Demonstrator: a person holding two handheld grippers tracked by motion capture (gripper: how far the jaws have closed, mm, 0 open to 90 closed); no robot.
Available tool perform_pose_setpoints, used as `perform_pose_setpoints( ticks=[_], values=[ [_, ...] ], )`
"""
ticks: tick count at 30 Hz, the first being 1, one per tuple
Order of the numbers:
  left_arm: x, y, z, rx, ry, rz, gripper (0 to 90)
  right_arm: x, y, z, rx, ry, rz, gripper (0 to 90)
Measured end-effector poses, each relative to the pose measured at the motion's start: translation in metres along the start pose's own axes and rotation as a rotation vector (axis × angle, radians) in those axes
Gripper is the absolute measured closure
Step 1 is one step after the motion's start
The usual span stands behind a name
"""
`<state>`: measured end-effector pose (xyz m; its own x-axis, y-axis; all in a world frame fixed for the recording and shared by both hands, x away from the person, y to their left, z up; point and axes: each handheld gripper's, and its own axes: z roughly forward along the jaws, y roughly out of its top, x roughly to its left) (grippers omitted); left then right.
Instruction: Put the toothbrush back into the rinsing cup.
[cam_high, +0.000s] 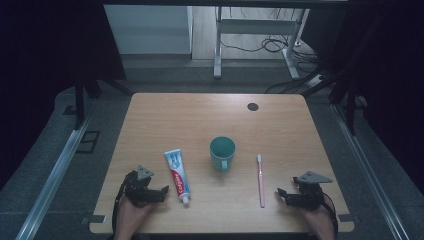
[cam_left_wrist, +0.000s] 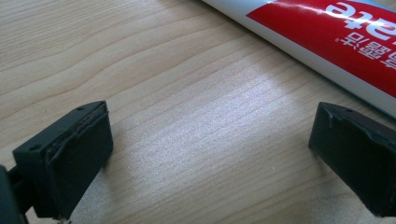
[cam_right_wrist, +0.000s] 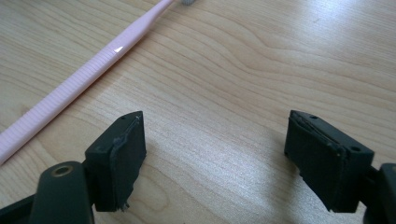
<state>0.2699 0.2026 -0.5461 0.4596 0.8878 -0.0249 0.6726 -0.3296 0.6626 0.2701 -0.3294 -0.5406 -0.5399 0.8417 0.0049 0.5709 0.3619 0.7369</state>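
A toothpaste tube (cam_high: 177, 175) lies on the wooden table (cam_high: 215, 115), cap toward the front edge; its red and white side (cam_left_wrist: 322, 32) crosses the top right of the left gripper view. A teal mug (cam_high: 222, 153) stands at the middle. Right of it lies a pink toothbrush (cam_high: 260, 180), whose handle (cam_right_wrist: 88, 74) runs across the upper left of the right gripper view. My left gripper (cam_high: 162, 192) rests open just left of the tube, with bare wood between its jaws. My right gripper (cam_high: 280, 195) is open right of the toothbrush, holding nothing.
A dark round hole (cam_high: 253, 106) sits near the table's far right corner. Beyond the table are desk legs (cam_high: 217, 50) and cables (cam_high: 272, 45) on the floor. Metal rails (cam_high: 55, 175) run along both sides of the table.
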Motion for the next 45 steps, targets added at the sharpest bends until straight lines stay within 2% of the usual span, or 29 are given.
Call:
perform_pose_setpoints(
  ticks=[13,18,22,24,28,31,34,36,37,38,40,41,42,43,45],
  values=[
    [0.0,0.0,0.0,-0.001,0.0,0.0,0.0,-0.001,0.001,-0.003,0.01,0.008,0.013,26.5],
    [0.0,0.0,0.0,0.0,0.0,0.0,0.0,0.0,0.006,-0.007,0.017,0.039,0.03,32.8],
    [0.0,0.0,0.0,0.0,0.0,0.0,0.0,-0.001,0.008,-0.01,0.02,0.046,0.04,33.7],
    [0.0,0.0,0.0,0.0,0.0,-0.001,0.0,-0.001,0.009,-0.009,0.042,0.059,0.053,33.7],
    [0.0,0.0,0.0,0.0,0.0,-0.001,0.0,0.0,0.011,-0.008,0.053,0.077,0.065,38.2],
    [0.0,0.0,0.0,-0.001,0.001,-0.001,0.0,0.002,0.014,-0.009,0.055,0.093,0.065,46.9],
    [0.0,0.0,0.0,-0.001,0.001,-0.001,0.0,0.003,0.015,-0.009,0.054,0.094,0.055,50.4],
    [0.0,0.0,0.0,-0.001,0.001,-0.001,0.0,0.003,0.017,-0.01,0.057,0.104,0.039,58.8],
    [0.0,0.0,0.0,-0.001,0.002,-0.001,0.0,0.003,0.017,-0.01,0.057,0.104,0.039,58.8],
    [0.0,0.0,0.0,0.0,0.003,-0.003,0.0,0.003,0.018,-0.011,0.061,0.115,0.034,65.8],
    [-0.001,0.0,0.0,0.0,0.004,-0.004,0.0,0.003,0.019,-0.011,0.06,0.122,0.035,69.2],
    [-0.001,0.0,0.0,0.0,0.005,-0.005,0.0,0.002,0.021,-0.011,0.063,0.14,0.033,75.2],
    [-0.001,0.0,0.0,0.0,0.005,-0.005,0.0,0.002,0.021,-0.011,0.063,0.14,0.033,75.2],
    [-0.001,0.0,0.0,0.0,0.005,-0.005,0.0,0.003,0.023,-0.011,0.065,0.147,0.029,80.5],
    [-0.001,0.0,0.0,0.0,0.005,-0.005,0.0,0.004,0.025,-0.011,0.066,0.156,0.02,84.8]
  ],
)
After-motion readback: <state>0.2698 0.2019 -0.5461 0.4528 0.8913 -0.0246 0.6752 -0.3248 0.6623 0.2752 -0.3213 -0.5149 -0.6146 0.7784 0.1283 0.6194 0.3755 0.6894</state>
